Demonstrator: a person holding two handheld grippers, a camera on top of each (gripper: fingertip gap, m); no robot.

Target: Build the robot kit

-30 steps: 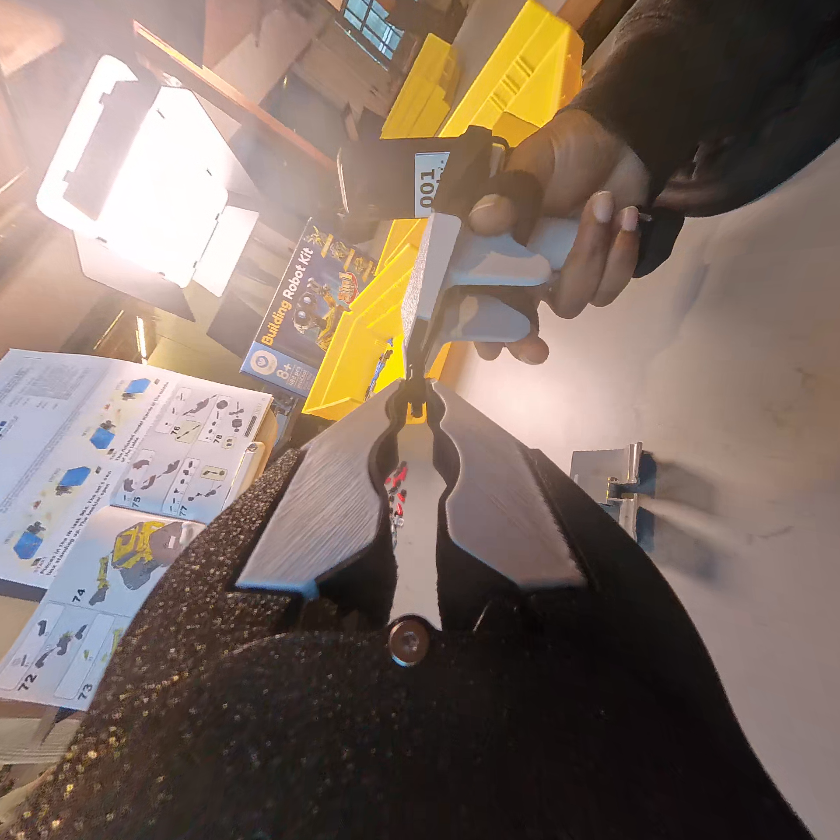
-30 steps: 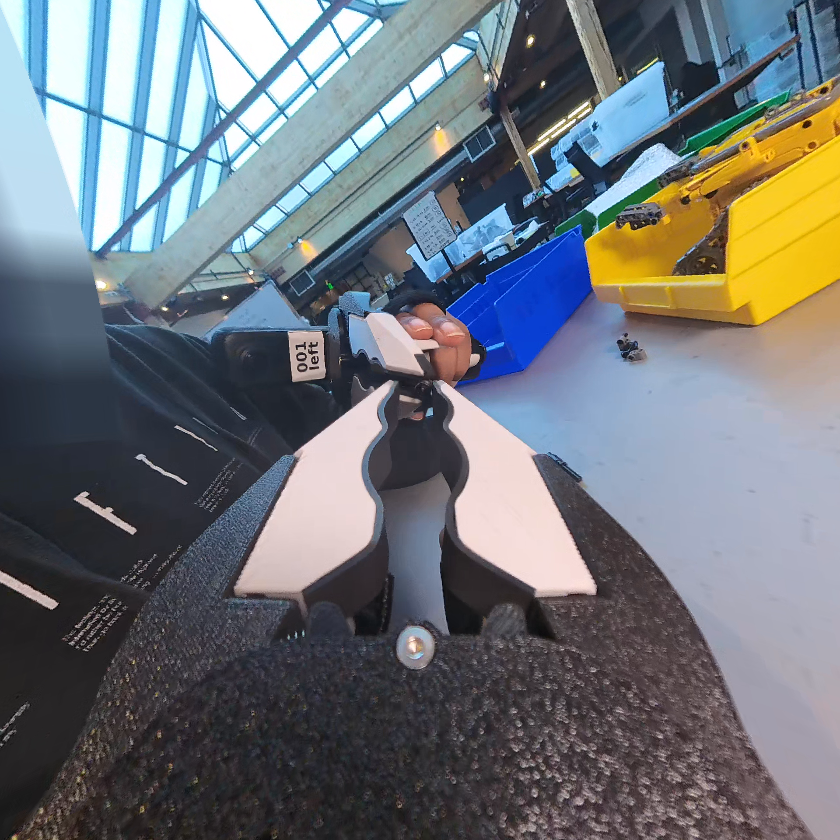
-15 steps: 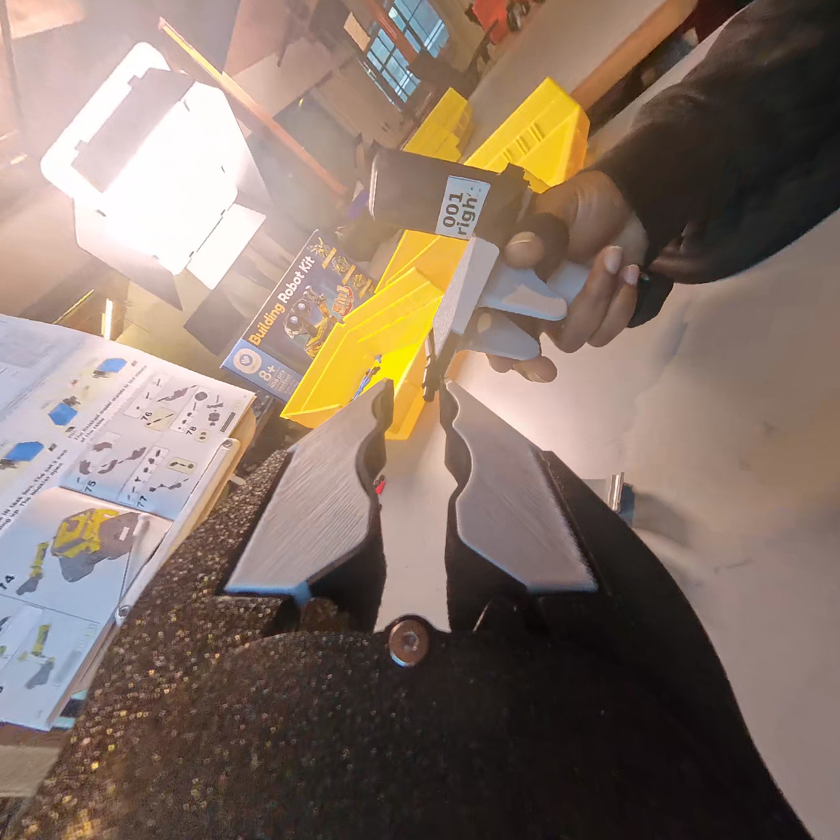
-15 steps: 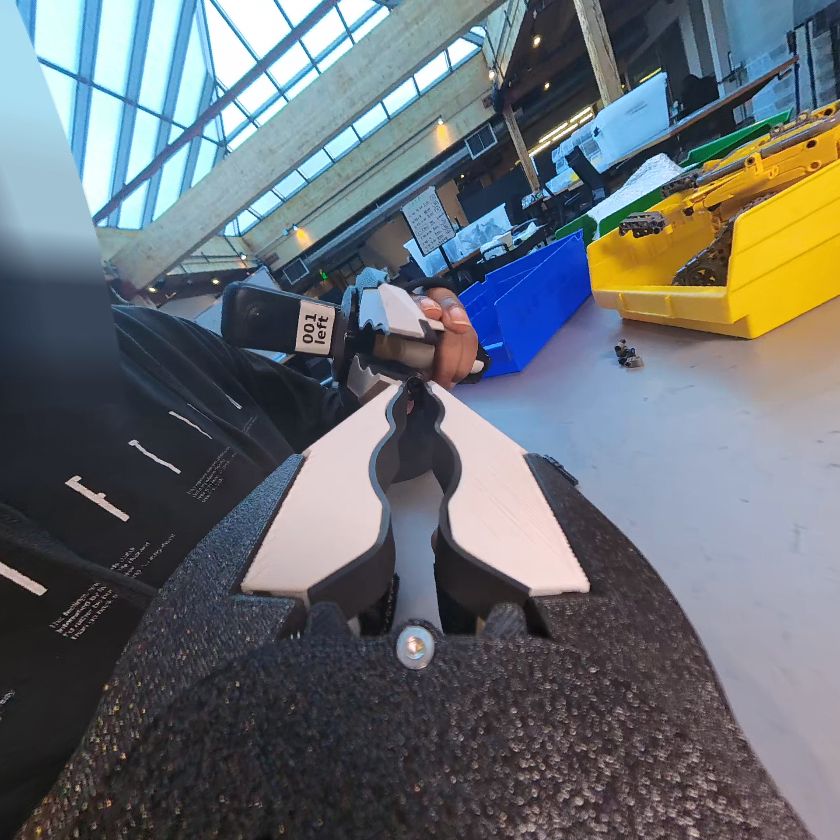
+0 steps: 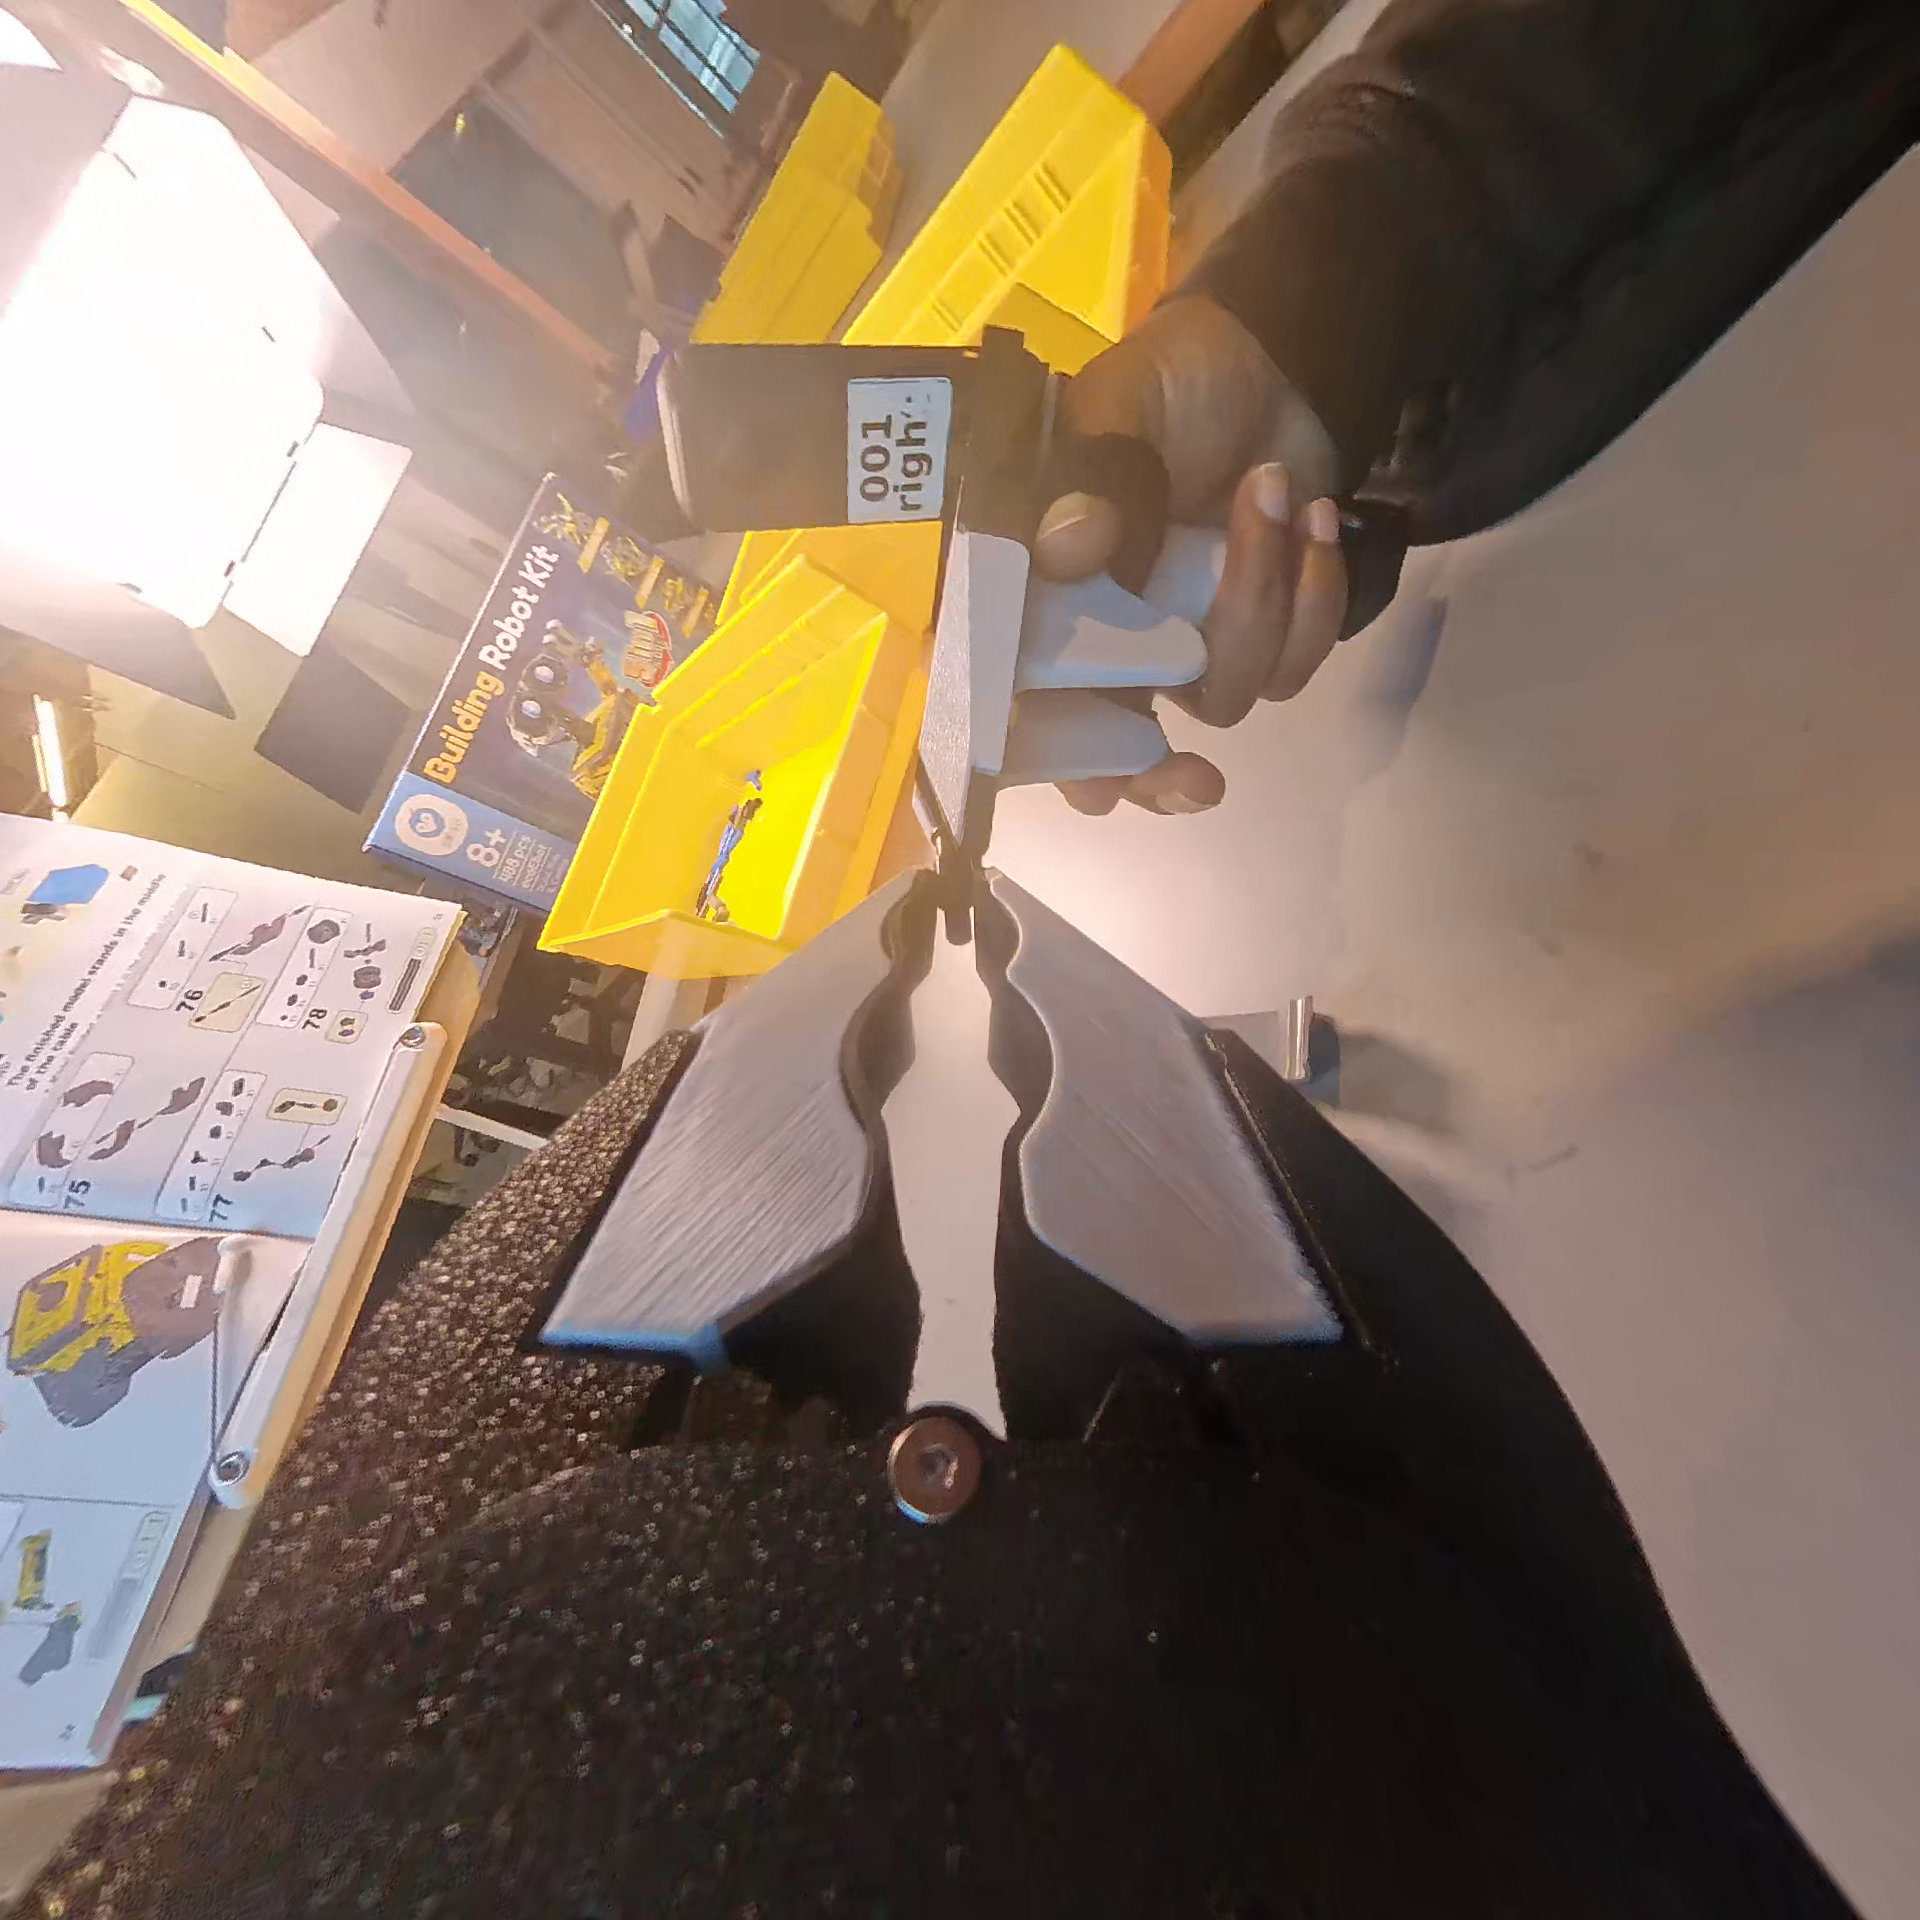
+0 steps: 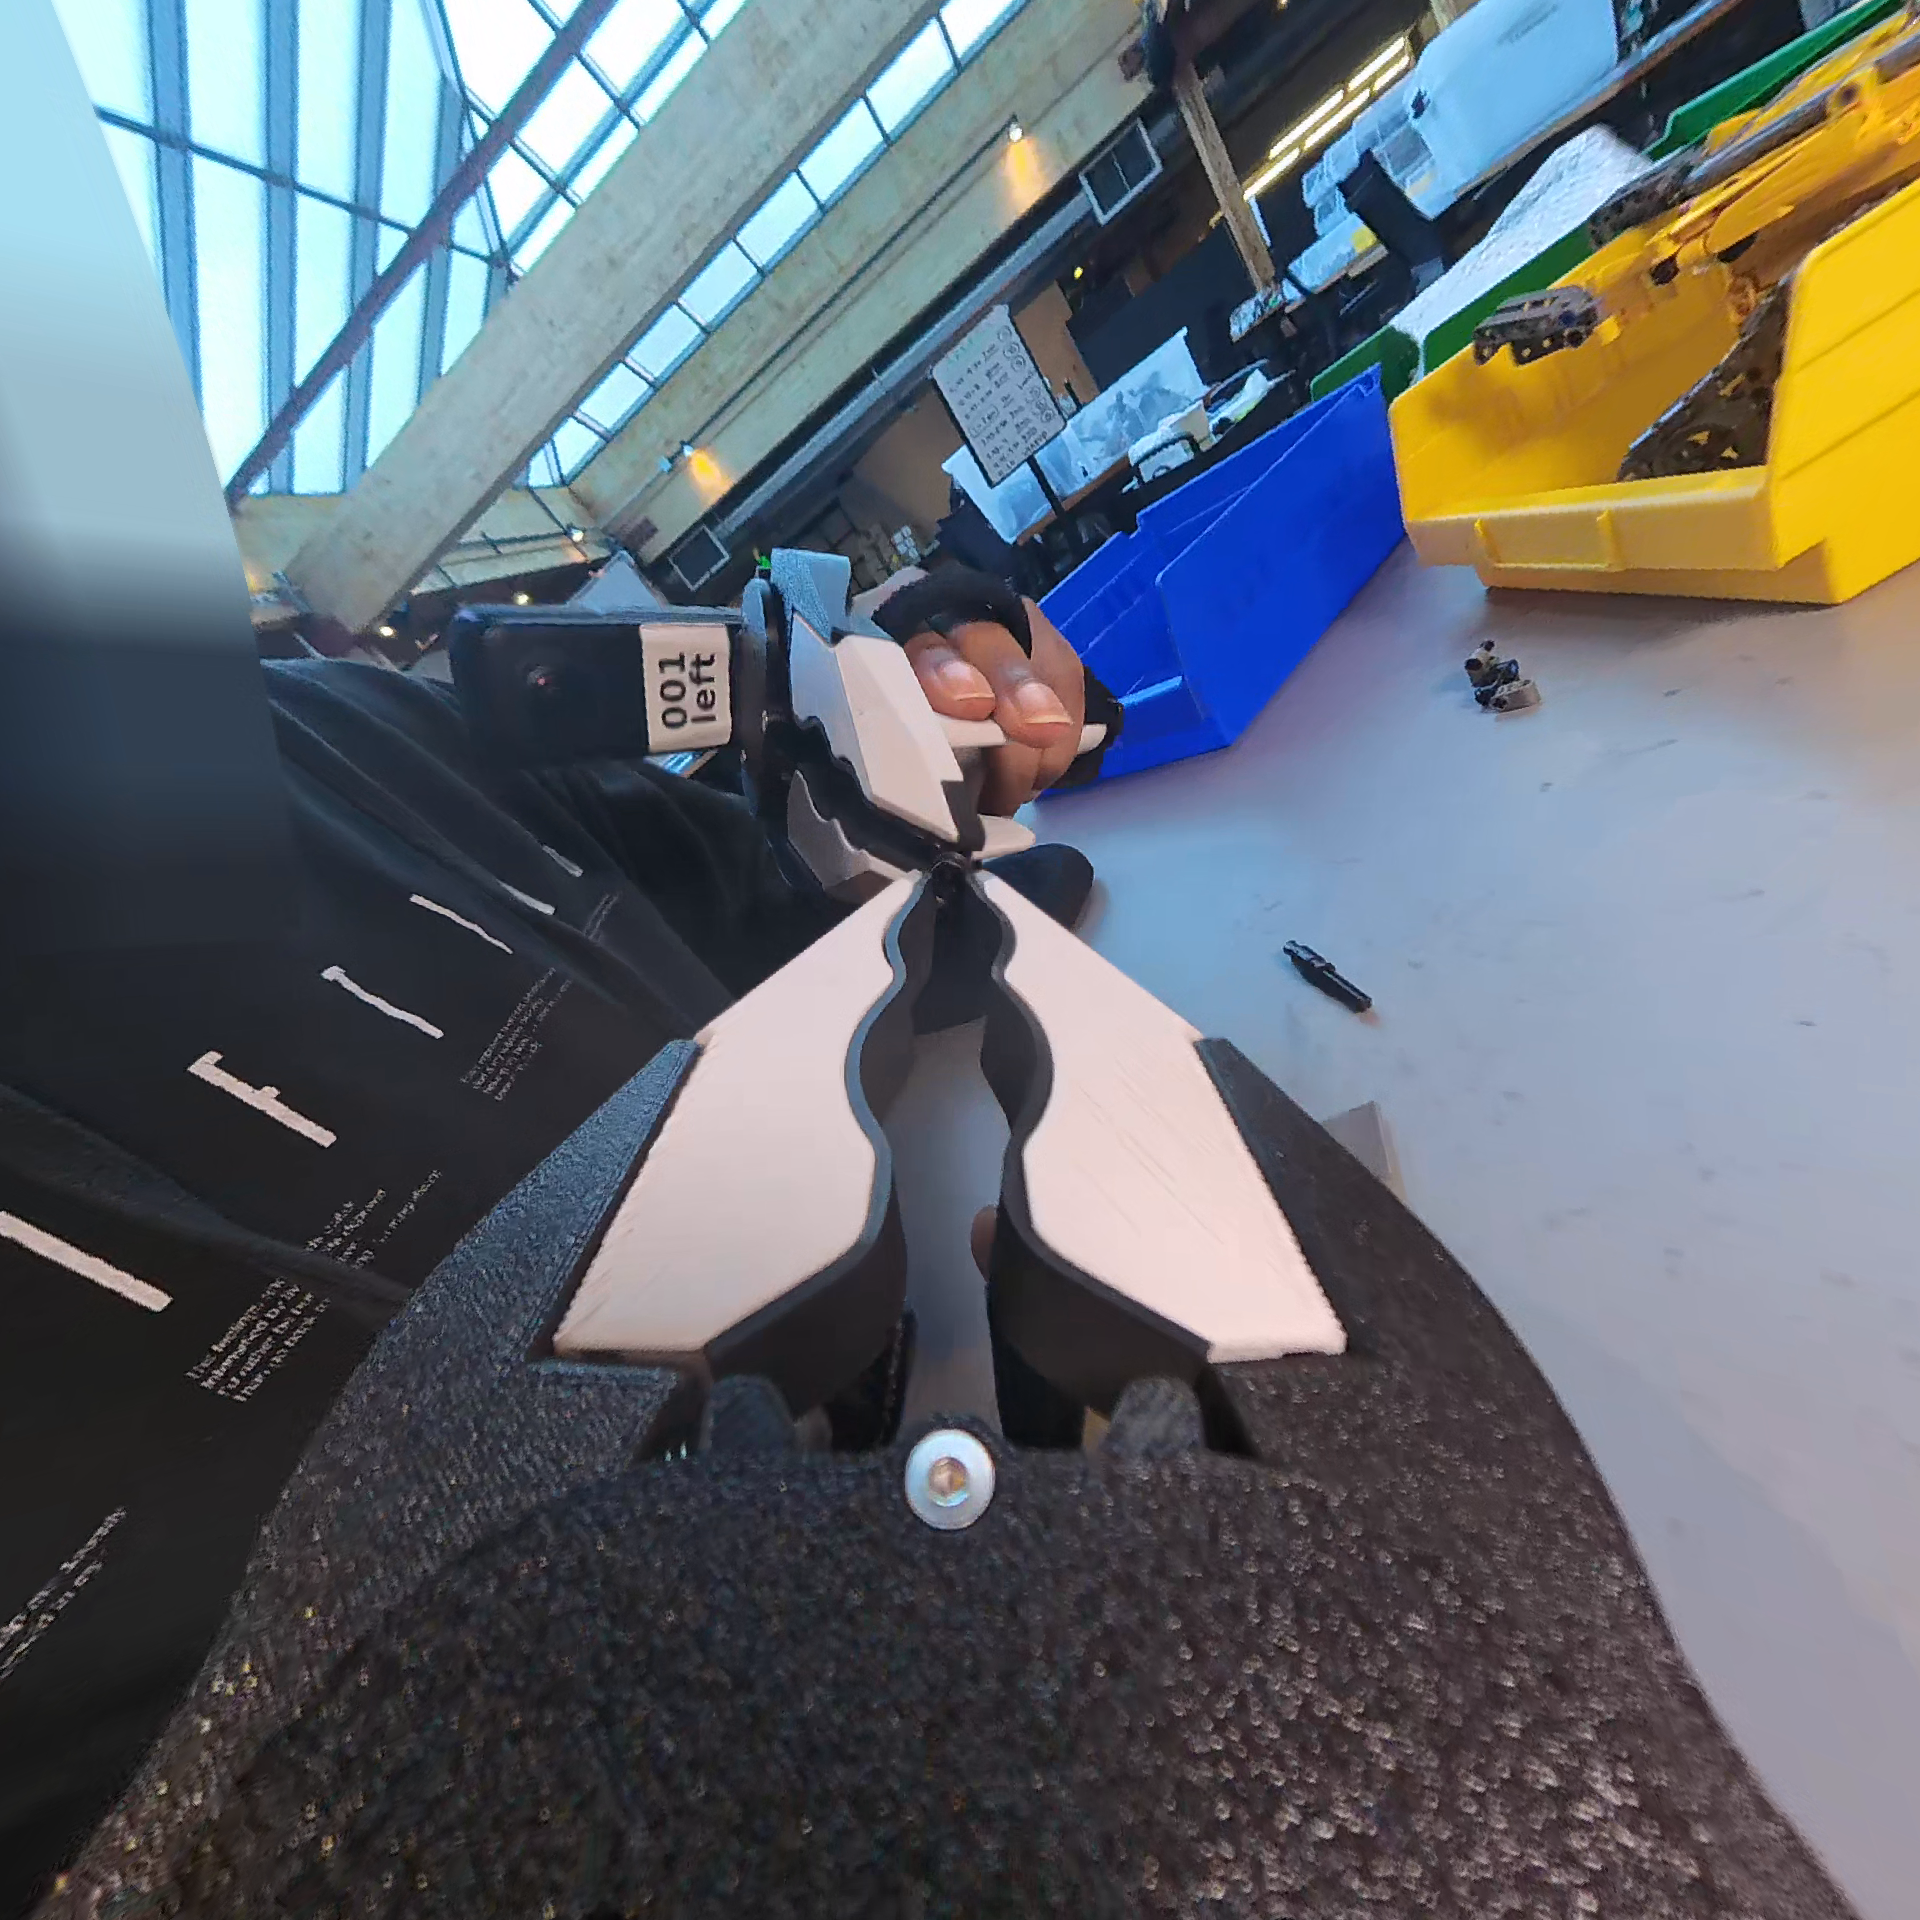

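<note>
Two grippers tip to tip above a pale table [image 5: 1662,831], seen first from the left wrist.

- Far left: open instruction booklet [image 5: 156,1091] on a stand, under the glare of a bright lamp panel [image 5: 125,364].
- Next along: blue kit box [image 5: 540,707] leaning behind a yellow bin [image 5: 748,790] with a few small parts inside.
- Centre: left gripper [image 5: 951,914] narrowed almost to nothing, pinching a small dark piece [image 5: 953,902] at the very tips. Too small to name, possibly a building-kit pin.
- Just beyond, meeting it head-on: right gripper [image 5: 958,831], gripped by a hand [image 5: 1195,520] in a dark sleeve.
- Right of the fingers: small metal bracket [image 5: 1299,1029] standing on the table.

From the right wrist:

- Left side filled by a dark garment [image 6: 312,1039] with white marks.
- Centre: right gripper's fingers drawn close together, clamped on the same dark piece, nose to nose with the left gripper and the hand behind it.
- Further right: blue bin [image 6: 1226,603], then a loose black pin [image 6: 1330,977] lying on the table well apart from both grippers.
- Beyond that: little cluster of grey parts [image 6: 1496,681] and, at the far right, another yellow bin [image 6: 1610,509] holding black and yellow pieces.
</note>
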